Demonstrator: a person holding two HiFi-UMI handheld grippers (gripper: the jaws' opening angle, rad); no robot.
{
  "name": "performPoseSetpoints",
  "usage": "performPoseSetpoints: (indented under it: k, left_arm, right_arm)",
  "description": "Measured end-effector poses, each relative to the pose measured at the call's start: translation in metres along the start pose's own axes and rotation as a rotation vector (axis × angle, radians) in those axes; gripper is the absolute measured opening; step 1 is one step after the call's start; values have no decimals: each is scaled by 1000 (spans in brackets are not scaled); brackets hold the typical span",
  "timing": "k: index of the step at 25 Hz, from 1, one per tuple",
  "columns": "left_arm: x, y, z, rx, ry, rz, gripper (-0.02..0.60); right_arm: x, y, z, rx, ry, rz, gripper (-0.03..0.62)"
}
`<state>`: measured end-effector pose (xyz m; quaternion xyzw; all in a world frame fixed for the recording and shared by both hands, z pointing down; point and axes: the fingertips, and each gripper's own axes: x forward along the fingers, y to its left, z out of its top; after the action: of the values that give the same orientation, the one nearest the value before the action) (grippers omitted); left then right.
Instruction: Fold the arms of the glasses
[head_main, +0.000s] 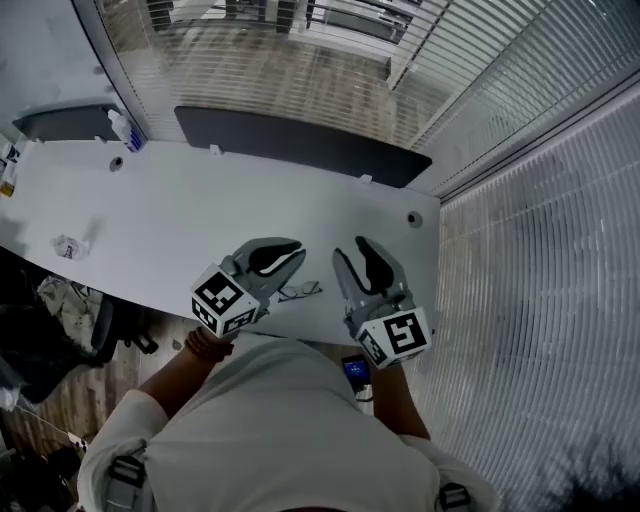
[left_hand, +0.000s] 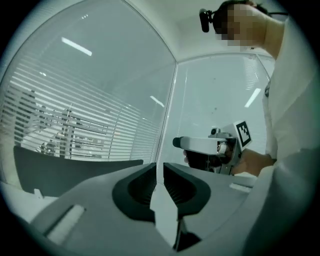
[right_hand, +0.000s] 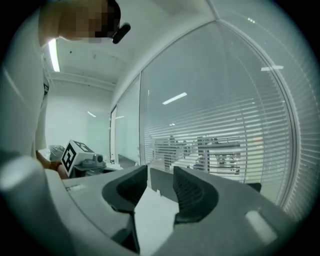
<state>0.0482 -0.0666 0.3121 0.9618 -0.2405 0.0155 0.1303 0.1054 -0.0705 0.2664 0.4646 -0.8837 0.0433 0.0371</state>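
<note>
A thin-framed pair of glasses (head_main: 300, 291) lies on the white table (head_main: 180, 220) near its front edge, and I cannot tell how its arms stand. Both grippers hang above the table, pointing roughly level, apart from the glasses. My left gripper (head_main: 292, 252) (left_hand: 159, 169) is to the left of the glasses, its jaws parted by a narrow slit with nothing in it. My right gripper (head_main: 356, 248) (right_hand: 161, 174) is to their right, jaws wider apart and empty. Each gripper view shows the other gripper, the right (left_hand: 210, 145) and the left (right_hand: 80, 157), but neither shows the glasses.
A dark panel (head_main: 300, 145) runs along the table's far edge, with glass walls and blinds behind. A small bottle (head_main: 124, 130) stands at the far left and a crumpled scrap (head_main: 68, 246) lies left. A chair (head_main: 60, 320) sits below the left edge.
</note>
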Motion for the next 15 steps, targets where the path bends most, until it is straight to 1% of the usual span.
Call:
performPoseSetpoints:
  k: [1,3,7,8,10,11,12,15]
  left_arm:
    - [-2,-5,13,-10,-29,-8,47]
    - [-6,-13,37,-11,-84,-19,40]
    - [-15,-24,76,8,-158,-27,13]
    - [-16,-27,81,5,-168,-31,6]
    - [-16,-32,87,-11,-173,-36,3]
    - [-15,-34,88,-13,-172,-35,3]
    - [-14,-36,88,-10,-171,-34,3]
    - [-8,-42,90,0,-173,-33,3]
  right_arm:
    - [-2,6,14,-8,-23,10,156]
    - [-4,16,37,-24,-66,32,152]
    - [-4,36,66,-25,-125,67,121]
    - [-5,38,69,-21,-135,67,99]
    - [-8,40,73,-7,-146,61,32]
    - [-9,40,73,0,-150,58,14]
    - [-10,40,72,5,-152,58,2]
    - [-14,38,73,21,-151,69,2]
